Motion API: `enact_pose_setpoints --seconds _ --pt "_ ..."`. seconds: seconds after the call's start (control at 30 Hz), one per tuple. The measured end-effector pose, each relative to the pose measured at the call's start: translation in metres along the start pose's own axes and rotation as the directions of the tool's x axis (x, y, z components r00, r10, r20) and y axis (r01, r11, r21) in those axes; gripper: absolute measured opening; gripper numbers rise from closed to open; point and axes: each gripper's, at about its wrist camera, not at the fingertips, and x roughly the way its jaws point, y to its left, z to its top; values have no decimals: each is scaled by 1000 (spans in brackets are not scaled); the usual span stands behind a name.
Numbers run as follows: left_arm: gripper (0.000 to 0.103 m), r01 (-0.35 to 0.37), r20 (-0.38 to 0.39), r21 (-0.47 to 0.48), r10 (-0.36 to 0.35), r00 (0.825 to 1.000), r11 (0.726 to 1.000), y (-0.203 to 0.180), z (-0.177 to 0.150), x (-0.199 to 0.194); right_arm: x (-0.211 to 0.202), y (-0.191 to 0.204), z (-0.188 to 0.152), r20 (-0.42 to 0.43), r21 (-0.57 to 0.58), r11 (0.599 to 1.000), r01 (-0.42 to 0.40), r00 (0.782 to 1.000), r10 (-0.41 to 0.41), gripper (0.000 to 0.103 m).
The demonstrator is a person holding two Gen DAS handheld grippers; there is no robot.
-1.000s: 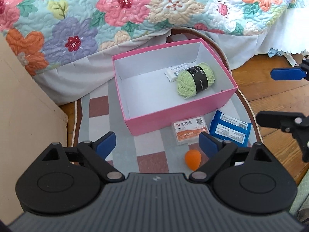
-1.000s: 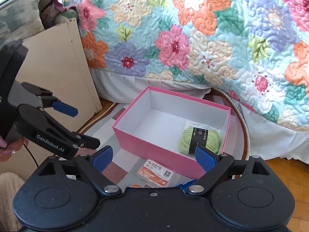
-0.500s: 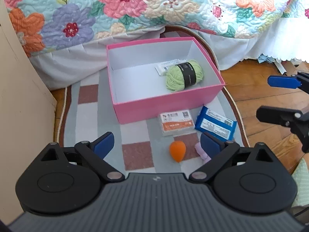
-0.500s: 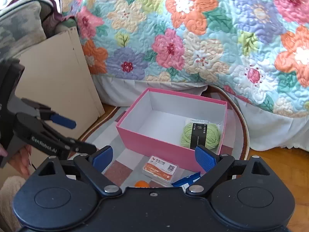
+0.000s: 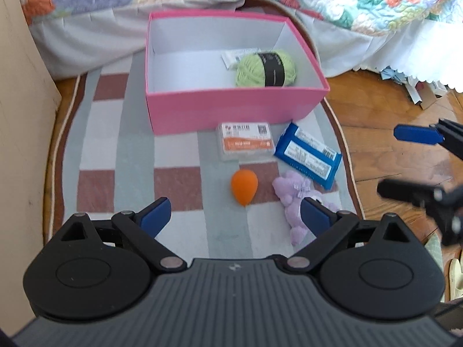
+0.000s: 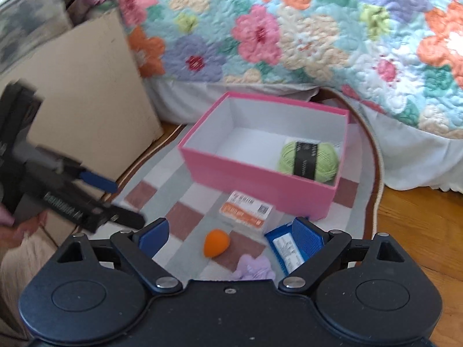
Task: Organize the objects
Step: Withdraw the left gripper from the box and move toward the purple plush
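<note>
A pink box [image 5: 231, 110] [image 6: 260, 179] stands on a checked rug and holds a green yarn ball [image 5: 266, 69] [image 6: 308, 160] and a small white packet [image 5: 231, 57]. In front of the box lie an orange-and-white pack [image 5: 246, 141] [image 6: 247, 212], a blue packet [image 5: 308, 156] [image 6: 285, 250], an orange egg-shaped sponge [image 5: 244, 186] [image 6: 216, 246] and a purple plush toy [image 5: 295, 193] [image 6: 254, 269]. My left gripper [image 5: 235, 219] hovers open, just short of the sponge and the plush. My right gripper [image 6: 230, 238] is open above the sponge and blue packet.
A flowered quilt [image 6: 289, 29] hangs over the bed behind the box. A beige board [image 6: 86, 92] [image 5: 17, 115] stands on the left. Wooden floor [image 5: 390, 110] lies right of the rug [image 5: 115, 156], with paper scraps [image 5: 416, 89] near the bed skirt.
Both grippers have drawn back from the box, so the sponge, plush and blue packet have come into view. Both stay open and hold nothing.
</note>
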Motion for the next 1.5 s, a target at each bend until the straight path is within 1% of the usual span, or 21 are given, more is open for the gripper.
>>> enact_pose_setpoints --seconds 0.1,0.17,0.27,0.37,0.4,0.53,0.6,0.63,0.7,0.77,0.83,0.9,0.93,1.03,1.07,1.2,1.3,1.4,1.5 --pt "97 13 -28 -17 -14 1000 1000 1 -6 10 3 13 -8 -19 -28 999 -17 1000 17 94" --pt "97 16 -40 -26 -17 999 1000 2 -10 16 6 22 -15 -32 -73 997 -21 999 19 94" --pt "97 19 -45 -40 -21 999 999 2 -17 23 13 30 -25 -34 -128 992 12 999 -17 94" --pt "97 31 -39 -59 -34 999 998 3 -22 29 22 29 -34 -36 -126 991 37 998 -42 94" --pt "97 37 -35 -67 -39 999 997 3 -24 31 24 29 -37 -23 -128 990 50 998 -53 93" --pt "96 62 -10 -82 -63 998 995 1 -31 38 25 37 -51 99 -196 974 112 991 -94 92" --pt "96 75 13 -84 -74 997 994 1 -33 40 28 40 -57 130 -242 956 164 982 -136 93" --pt "96 80 23 -85 -78 997 993 1 -33 41 30 41 -60 132 -263 949 176 981 -145 93" --pt "97 97 43 -99 -93 995 990 2 -34 42 38 42 -63 103 -307 934 185 982 -160 93" --pt "97 137 55 -113 -131 990 984 3 -34 44 46 38 -63 55 -308 933 186 983 -178 93" --pt "97 169 54 -123 -163 985 978 2 -35 47 53 31 -64 6 -263 949 173 984 -178 93" --pt "97 182 54 -124 -177 983 975 -1 -36 49 56 22 -65 -18 -202 967 153 987 -160 93" --pt "97 186 53 -123 -181 982 975 -3 -37 50 58 20 -65 -27 -183 970 160 986 -167 93" --pt "96 194 44 -128 -189 981 973 -5 -39 56 63 17 -69 -25 -186 956 227 972 -235 93" --pt "96 189 33 -123 -187 982 974 -7 -40 60 64 17 -71 -33 -184 957 226 971 -236 93" --pt "95 170 6 -118 -171 985 978 -9 -44 71 68 18 -78 -65 -179 968 176 980 -190 93" --pt "94 209 15 -138 -209 978 968 -6 -48 77 75 22 -83 -86 -177 974 143 983 -160 93" --pt "94 251 24 -155 -250 968 956 -6 -51 81 79 22 -87 -106 -149 979 137 982 -154 93" --pt "94 229 14 -138 -229 973 964 -11 -52 86 83 22 -92 -120 -145 979 141 980 -159 93"
